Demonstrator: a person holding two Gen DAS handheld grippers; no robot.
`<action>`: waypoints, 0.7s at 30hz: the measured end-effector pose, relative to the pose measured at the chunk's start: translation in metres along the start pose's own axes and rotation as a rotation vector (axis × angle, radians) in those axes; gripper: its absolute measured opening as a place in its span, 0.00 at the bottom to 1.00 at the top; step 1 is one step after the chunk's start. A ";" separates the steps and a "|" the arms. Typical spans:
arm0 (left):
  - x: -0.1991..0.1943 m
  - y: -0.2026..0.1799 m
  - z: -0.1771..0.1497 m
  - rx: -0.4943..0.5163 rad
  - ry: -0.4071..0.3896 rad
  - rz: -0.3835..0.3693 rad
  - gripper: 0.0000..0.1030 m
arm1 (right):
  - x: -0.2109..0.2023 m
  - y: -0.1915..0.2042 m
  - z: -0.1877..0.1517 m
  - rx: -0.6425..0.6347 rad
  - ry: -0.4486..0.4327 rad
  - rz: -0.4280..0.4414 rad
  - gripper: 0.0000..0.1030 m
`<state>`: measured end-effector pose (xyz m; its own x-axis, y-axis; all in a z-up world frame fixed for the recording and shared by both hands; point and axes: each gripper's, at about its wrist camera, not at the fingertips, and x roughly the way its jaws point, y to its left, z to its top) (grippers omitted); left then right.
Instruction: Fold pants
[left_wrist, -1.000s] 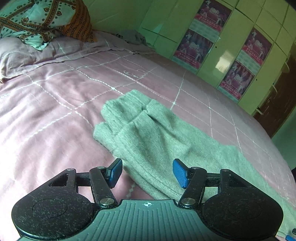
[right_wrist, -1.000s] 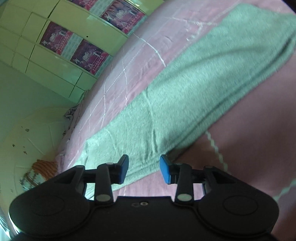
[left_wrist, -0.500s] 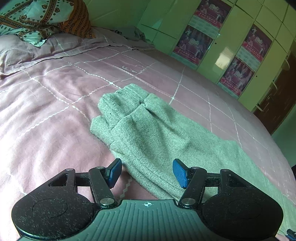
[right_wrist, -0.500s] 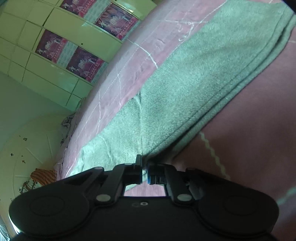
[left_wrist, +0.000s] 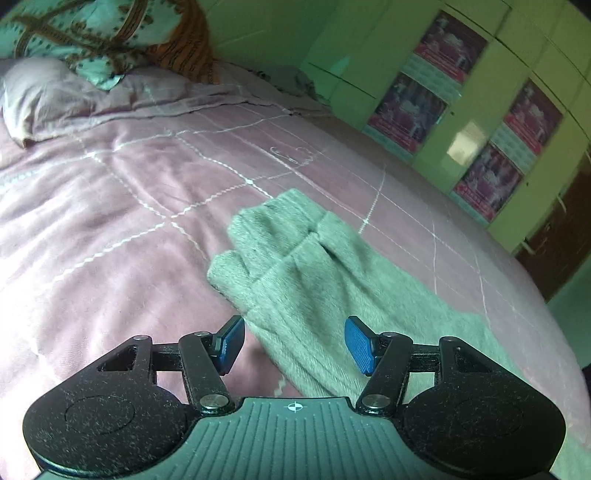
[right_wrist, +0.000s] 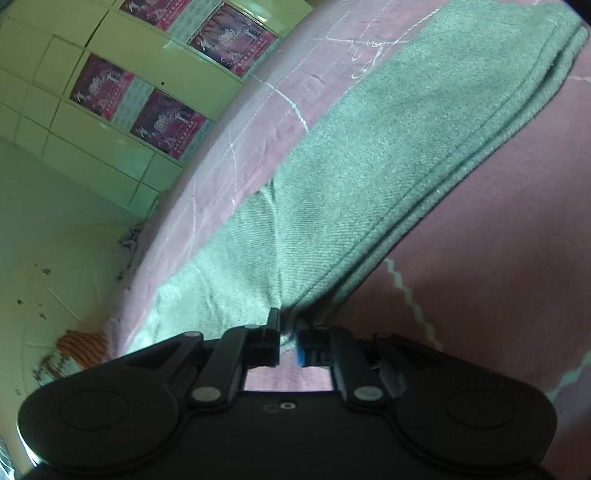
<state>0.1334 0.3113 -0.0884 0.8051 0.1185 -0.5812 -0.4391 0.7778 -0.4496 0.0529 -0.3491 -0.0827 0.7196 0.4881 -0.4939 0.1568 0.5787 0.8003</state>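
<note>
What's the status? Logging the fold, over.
Right tongs shut on pants edge. Left tongs open over cuff end. Pants flat on bedspread. Nothing in the way.

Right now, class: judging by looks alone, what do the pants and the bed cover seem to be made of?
Pants: grey-green woven cloth, matte, probably wool-like or brushed cotton; diagonal twill ribs and a fuzzy nap show. Bed cover: soft pink fabric, slightly plush, stitched with pale zigzag lines in a grid; fibre unclear.
</note>
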 end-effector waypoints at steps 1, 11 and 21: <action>0.003 0.003 0.003 -0.018 0.004 -0.006 0.50 | -0.002 0.001 -0.001 -0.008 -0.001 0.005 0.14; 0.030 0.005 0.025 0.059 0.044 0.073 0.17 | 0.004 0.007 -0.001 -0.049 -0.007 -0.018 0.13; -0.015 -0.018 0.027 0.072 -0.073 -0.026 0.21 | -0.084 -0.016 0.034 0.044 -0.278 -0.073 0.48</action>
<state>0.1402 0.3124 -0.0533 0.8440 0.1398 -0.5178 -0.3897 0.8232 -0.4130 0.0130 -0.4215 -0.0429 0.8621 0.2453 -0.4435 0.2397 0.5736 0.7833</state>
